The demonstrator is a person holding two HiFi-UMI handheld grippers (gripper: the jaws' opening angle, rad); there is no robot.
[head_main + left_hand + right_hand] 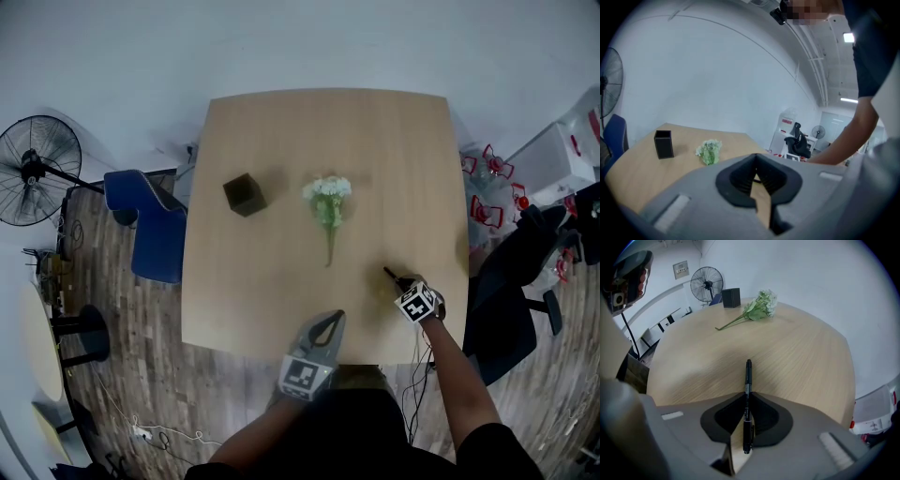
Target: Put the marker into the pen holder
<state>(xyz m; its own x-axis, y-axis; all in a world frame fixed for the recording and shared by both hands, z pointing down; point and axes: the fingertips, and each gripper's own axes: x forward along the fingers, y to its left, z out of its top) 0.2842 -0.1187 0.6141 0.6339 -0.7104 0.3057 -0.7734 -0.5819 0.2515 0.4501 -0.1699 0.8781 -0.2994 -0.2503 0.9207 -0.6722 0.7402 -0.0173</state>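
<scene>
The black marker [392, 276] lies near the table's front right corner, its tip pointing away from me. My right gripper [403, 283] is shut on its rear half. In the right gripper view the marker [748, 378] runs straight out between the two jaws of that gripper [747, 397], which press on it from both sides. The black square pen holder [245, 194] stands upright at the table's left middle, far from the marker; it also shows as the pen holder [731, 297] and the pen holder [663, 143]. My left gripper [335, 318] hovers at the front edge, shut and empty.
A bunch of white flowers [327, 202] with a green stem lies mid-table between holder and marker. The wooden table [272, 291] ends just before my body. A blue chair [150, 225] and a fan [33, 169] stand left; a black office chair [511, 281] stands right.
</scene>
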